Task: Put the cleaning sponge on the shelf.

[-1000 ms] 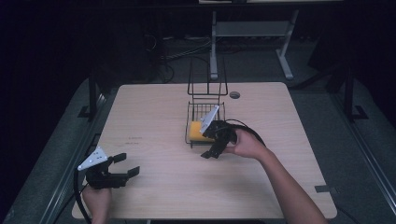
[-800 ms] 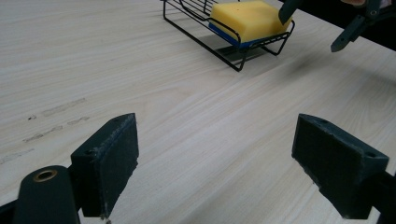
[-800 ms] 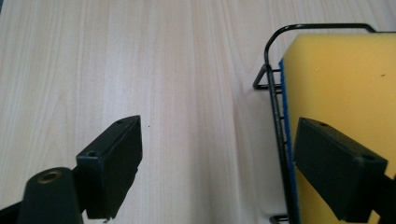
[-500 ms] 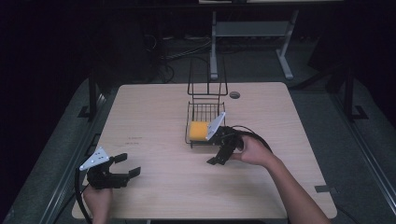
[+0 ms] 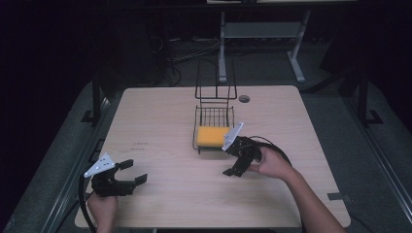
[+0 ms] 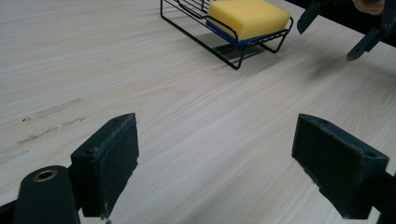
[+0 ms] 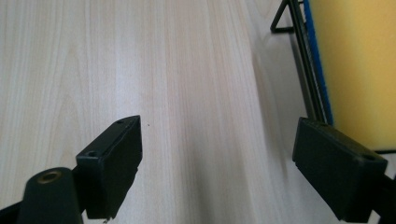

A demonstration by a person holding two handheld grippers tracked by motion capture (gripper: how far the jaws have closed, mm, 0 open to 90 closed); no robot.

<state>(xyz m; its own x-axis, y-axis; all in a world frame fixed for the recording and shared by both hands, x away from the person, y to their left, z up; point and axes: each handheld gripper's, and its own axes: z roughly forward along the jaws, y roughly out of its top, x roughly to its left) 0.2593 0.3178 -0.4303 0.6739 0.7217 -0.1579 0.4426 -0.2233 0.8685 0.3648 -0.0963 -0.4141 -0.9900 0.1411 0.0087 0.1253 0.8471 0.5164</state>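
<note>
Yellow sponge [image 5: 213, 136] sits in wire rack [image 5: 214, 115]; right claw [image 5: 238, 164] & left claw [image 5: 127, 175] both wide, empty.

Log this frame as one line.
sponge: in wire rack | right gripper: open, empty, beside rack | left gripper: open, empty, near table front-left corner

Sponge [image 5: 212, 136] in rack [image 5: 214, 118], table [image 5: 160, 121] ctr; R gripper [image 5: 239, 162] just beside, L gripper [image 5: 127, 173] near-left corner
</note>
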